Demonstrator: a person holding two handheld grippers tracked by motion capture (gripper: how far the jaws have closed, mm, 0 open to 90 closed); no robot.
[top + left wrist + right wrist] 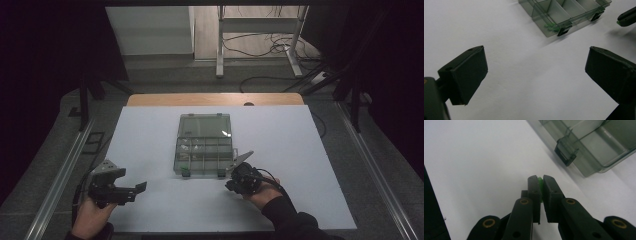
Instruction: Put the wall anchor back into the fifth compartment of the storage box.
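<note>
Right gripper (539,180), low at the near right corner of the organiser box (205,145): jaws clamped on a small green piece (540,180), pinched at the very tips so that just a sliver of green shows between the pads. Seen from above at (235,181), tips aimed left and slightly toward the box front. Seen from the left gripper's camera as a dark tip with a green speck (627,17), to the right of the box.

Box: clear, smoky plastic, lid open and lying flat beyond the tray, compartments facing up, two dark latches (565,152) on the near wall.

Deciding relation — box ahead of and to the right of the clamped jaws in the right gripper view, near wall just beside the tips, open compartments beyond and above that wall. Likely next: lift over the rim, then forward into a cell (which cell, not clear from here).

Left gripper (535,67): jaws wide apart, nothing between them, over bare white table (165,210), well apart from the box — the farther hand (95,212).
</note>
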